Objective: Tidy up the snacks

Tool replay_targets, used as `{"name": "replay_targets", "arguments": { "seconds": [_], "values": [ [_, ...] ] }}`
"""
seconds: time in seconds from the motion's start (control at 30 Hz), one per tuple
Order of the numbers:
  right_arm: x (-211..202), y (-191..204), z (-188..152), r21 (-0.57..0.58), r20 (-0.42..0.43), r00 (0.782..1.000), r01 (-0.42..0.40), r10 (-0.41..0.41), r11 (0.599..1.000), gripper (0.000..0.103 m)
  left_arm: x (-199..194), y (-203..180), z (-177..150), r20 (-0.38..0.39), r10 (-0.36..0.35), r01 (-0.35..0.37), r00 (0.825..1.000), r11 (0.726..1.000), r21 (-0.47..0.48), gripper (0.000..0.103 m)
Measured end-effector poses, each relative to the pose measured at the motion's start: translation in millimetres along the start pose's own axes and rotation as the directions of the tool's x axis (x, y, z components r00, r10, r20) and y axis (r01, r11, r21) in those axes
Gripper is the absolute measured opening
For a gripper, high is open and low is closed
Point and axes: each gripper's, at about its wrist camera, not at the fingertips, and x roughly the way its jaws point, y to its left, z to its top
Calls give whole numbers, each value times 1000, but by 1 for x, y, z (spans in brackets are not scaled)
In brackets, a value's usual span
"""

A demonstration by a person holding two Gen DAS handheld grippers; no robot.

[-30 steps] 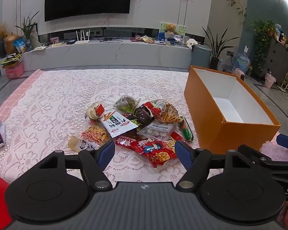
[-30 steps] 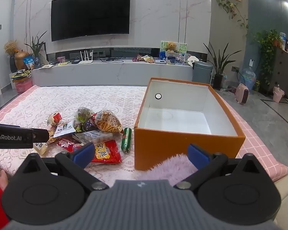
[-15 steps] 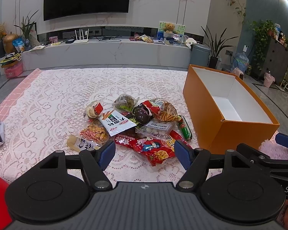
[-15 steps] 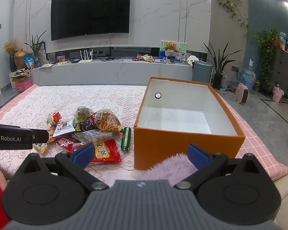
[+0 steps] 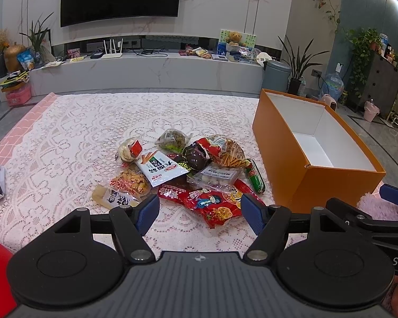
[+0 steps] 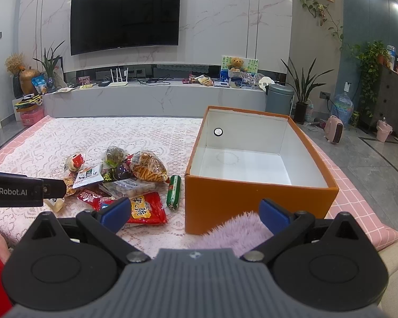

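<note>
Through the left wrist camera, the left gripper (image 5: 197,210) hangs low over the lace-covered mat (image 5: 66,137) with its blue fingers spread wide and nothing between them; just ahead of the gap lies the nearest snack, a red noodle packet (image 5: 215,204). Behind it the whole snack pile (image 5: 183,169) sits in one loose heap: a white-and-green stick-biscuit pouch (image 5: 160,168), a clear tray of white sweets (image 5: 216,176), a bag of orange sticks (image 5: 225,151), a dark round snack (image 5: 195,156), a green sausage (image 5: 255,176) at the pile's right edge, and smaller bags toward the left. The orange box (image 5: 276,153) stands just to the right of the heap, and the part of its white floor visible here is bare. Through the right wrist camera, the right gripper (image 6: 196,212) is likewise wide open and empty, hovering above a tuft of lilac fluffy fabric (image 6: 230,234) in front of the box's near wall. From this side nearly the whole interior shows, and it holds no snack; only a small round fitting on the far wall and a faint ring mark on the floor are to be seen. The left tool's black arm (image 6: 24,192) crosses the left edge of this view, above the pile. My judgement is that the sorting has not yet begun: every packet remains on the mat, none is boxed, and the first pick, probably by the left hand, is still to come.
</note>
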Motion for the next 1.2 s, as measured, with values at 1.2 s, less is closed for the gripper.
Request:
{"name": "replay_targets", "arguments": {
  "seconds": [1.2],
  "values": [
    [1, 0, 0, -2, -3, 1000, 1, -1, 1000, 100, 0, -4, -2, -4, -4, 4, 1000, 1000, -1, 82]
  ]
}}
